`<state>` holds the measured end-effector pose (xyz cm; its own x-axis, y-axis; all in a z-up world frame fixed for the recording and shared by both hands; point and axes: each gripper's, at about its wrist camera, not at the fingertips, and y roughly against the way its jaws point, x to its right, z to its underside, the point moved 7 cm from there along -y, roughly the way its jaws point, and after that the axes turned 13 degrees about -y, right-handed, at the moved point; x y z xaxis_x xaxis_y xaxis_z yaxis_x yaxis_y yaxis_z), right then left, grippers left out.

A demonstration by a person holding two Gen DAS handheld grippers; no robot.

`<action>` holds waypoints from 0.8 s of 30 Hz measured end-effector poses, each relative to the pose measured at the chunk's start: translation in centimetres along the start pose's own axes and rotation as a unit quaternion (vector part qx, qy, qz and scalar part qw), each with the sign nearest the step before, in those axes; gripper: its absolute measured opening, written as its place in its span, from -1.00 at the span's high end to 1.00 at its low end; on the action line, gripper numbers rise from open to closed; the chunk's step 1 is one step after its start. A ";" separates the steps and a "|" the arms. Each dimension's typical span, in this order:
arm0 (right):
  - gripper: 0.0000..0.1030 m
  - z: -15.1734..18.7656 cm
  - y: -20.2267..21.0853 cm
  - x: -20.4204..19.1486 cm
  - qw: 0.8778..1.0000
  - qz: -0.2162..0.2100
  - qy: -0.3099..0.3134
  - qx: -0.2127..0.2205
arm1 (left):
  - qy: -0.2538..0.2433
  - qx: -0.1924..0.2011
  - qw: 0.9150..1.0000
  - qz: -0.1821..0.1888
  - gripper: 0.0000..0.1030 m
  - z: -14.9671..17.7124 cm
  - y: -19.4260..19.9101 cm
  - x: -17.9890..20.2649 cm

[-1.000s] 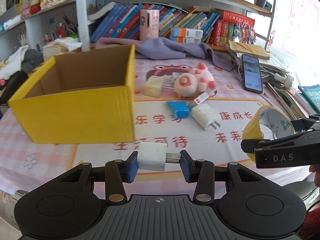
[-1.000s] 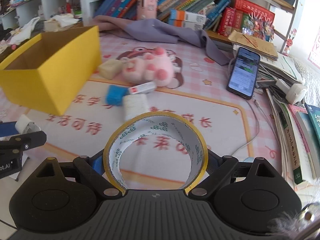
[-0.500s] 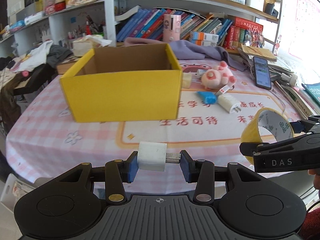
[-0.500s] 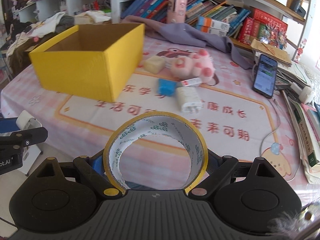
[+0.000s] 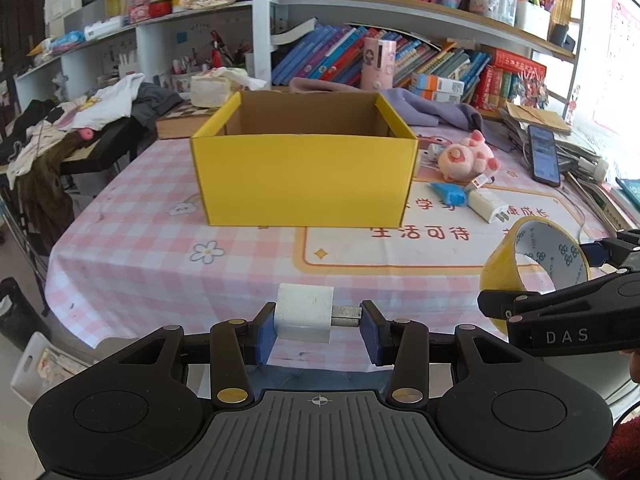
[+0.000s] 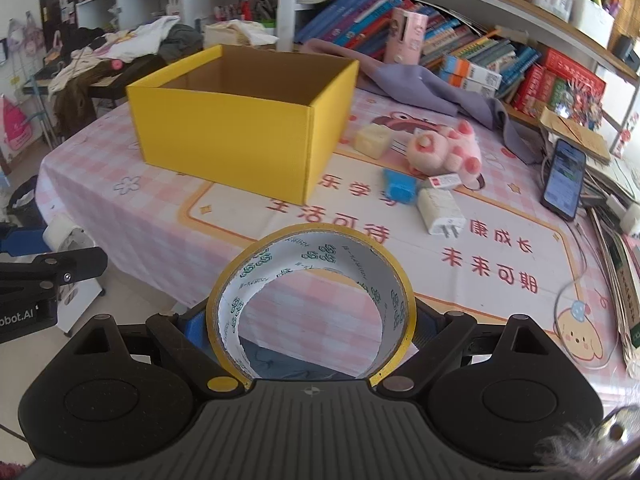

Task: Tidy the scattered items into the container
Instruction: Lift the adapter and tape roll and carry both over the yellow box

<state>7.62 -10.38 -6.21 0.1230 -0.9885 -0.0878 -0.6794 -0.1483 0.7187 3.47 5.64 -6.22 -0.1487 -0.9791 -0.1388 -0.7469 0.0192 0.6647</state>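
The open yellow cardboard box (image 5: pixel 304 180) (image 6: pixel 232 136) stands on the pink checked tablecloth, its inside hidden from here. My left gripper (image 5: pixel 318 330) is shut on a white USB charger cube (image 5: pixel 304 316), held off the table's near edge in front of the box. My right gripper (image 6: pixel 312 320) is shut on a yellow roll of tape (image 6: pixel 312 280) (image 5: pixel 532 268), to the right of the left one. Right of the box lie a pink plush pig (image 6: pixel 444 152), a cream block (image 6: pixel 372 140), a blue item (image 6: pixel 398 188), a white plug charger (image 6: pixel 440 210) and a small red-and-white stick (image 6: pixel 444 181).
A phone (image 6: pixel 564 178) and stacked books and papers (image 6: pixel 612 240) line the table's right edge. A purple cloth (image 6: pixel 420 84) lies behind the box. Bookshelves (image 5: pixel 400 56) fill the back. A side desk with clothes (image 5: pixel 80 120) stands left. The floor shows below the table's near edge.
Both grippers have drawn back from the table and shifted left with their loads. The box has gone from close at the left to farther away and centred. Both grips are unchanged.
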 end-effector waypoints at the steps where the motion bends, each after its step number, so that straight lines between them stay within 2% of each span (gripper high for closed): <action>1: -0.77 0.0 0.1 -0.3 1.000 -0.002 0.003 0.001 | 0.002 0.001 1.000 -0.002 0.18 0.1 0.1 -0.2; 11: -0.77 0.1 0.3 -2.9 0.999 -0.024 0.028 -0.002 | 0.020 0.001 1.000 -0.012 0.18 0.9 0.6 -2.3; 24: -0.77 -0.7 -1.6 -4.2 0.998 -0.051 0.033 -0.016 | 0.029 -0.010 0.999 -0.022 0.18 0.8 -0.6 -3.6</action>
<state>8.70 -5.99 -6.46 0.2380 -0.9642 -0.1174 -0.6377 -0.2462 0.7299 3.91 9.36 -6.74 -0.0771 -0.9890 -0.1262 -0.7382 -0.0285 0.6740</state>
